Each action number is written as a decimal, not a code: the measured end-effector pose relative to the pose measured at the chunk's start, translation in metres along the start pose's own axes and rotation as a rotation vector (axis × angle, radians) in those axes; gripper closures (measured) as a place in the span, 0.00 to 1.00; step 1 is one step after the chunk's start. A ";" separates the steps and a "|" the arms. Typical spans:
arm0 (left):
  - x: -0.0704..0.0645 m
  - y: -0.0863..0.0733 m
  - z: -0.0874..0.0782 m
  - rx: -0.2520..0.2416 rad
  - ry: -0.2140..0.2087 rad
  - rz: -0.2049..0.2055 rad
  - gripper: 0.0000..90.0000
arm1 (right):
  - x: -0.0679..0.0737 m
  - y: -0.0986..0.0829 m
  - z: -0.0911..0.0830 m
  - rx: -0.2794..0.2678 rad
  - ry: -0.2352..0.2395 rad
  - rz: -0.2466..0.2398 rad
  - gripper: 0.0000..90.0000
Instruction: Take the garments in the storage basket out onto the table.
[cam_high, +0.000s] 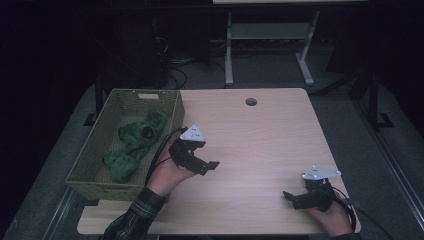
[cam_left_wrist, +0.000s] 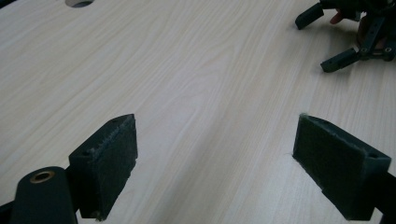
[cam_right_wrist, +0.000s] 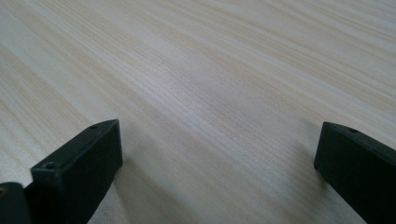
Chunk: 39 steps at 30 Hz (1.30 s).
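Wide pale wooden bench (cam_high: 260, 130), with a small round hole (cam_high: 251, 101) near the far edge. On the left side, partly over the bench edge, a green woven basket (cam_high: 95, 150); inside it, a crumpled green cloth (cam_high: 135, 145), lying in the middle and toward the near left corner. Just right of the basket, near its right wall, the left claw (cam_high: 207, 167), held in a hand with a plaid sleeve (cam_high: 132, 220) and pointing right over bare wood. Jaws wide apart, nothing between them, only wood grain. At the near right corner of the bench, well apart from the basket, the right claw (cam_high: 290, 197), pointing left. Also wide open, holding nothing.
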<state>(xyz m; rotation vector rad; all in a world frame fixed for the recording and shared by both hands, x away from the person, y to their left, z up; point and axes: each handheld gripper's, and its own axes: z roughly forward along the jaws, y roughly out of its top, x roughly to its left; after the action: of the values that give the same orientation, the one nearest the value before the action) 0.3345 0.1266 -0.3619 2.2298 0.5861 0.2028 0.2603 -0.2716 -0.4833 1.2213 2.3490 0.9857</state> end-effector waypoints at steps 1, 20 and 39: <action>0.002 0.001 -0.001 -0.003 -0.002 -0.001 0.15 | 0.000 0.000 0.000 0.000 0.000 0.001 0.00; 0.032 -0.002 -0.027 -0.027 0.034 -0.034 0.15 | 0.000 0.000 0.000 0.001 -0.003 0.001 0.00; 0.059 -0.016 -0.056 -0.055 0.110 -0.083 0.15 | 0.000 0.000 0.000 0.001 -0.003 0.002 0.00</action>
<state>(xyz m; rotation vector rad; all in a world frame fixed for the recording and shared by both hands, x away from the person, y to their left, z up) 0.3623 0.2017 -0.3393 2.1467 0.7227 0.2962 0.2604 -0.2718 -0.4832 1.2256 2.3468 0.9825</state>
